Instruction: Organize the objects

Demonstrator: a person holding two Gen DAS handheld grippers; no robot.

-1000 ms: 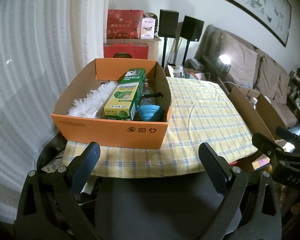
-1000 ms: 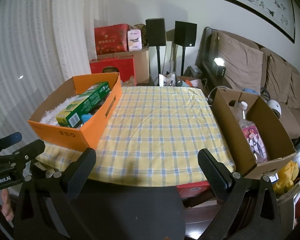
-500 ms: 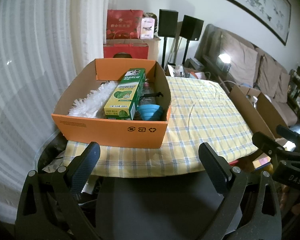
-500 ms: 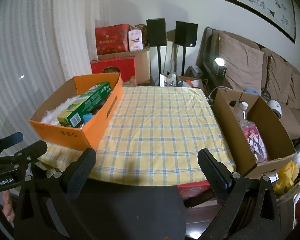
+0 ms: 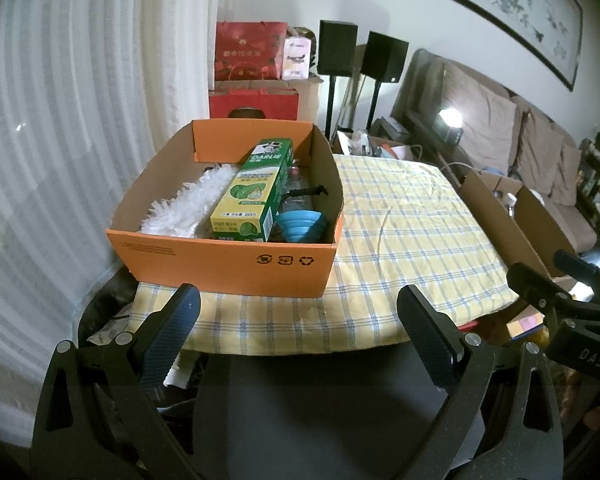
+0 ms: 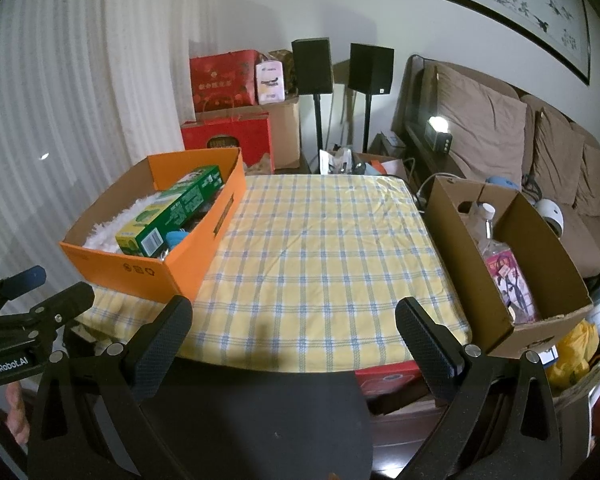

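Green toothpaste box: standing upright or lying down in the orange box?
Lying down. The green toothpaste box rests lengthwise in the orange box, propped on the white duster, its end facing the camera.

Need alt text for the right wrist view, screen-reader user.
Open right gripper hovers at the near edge of a table with a yellow checked cloth. An orange box on its left holds a green carton and white duster; a brown box on its right holds a clear bottle. The open left gripper shows at far left.

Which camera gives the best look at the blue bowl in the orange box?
The left wrist view: the blue bowl shows over the orange box front wall. In the right wrist view only a sliver shows.
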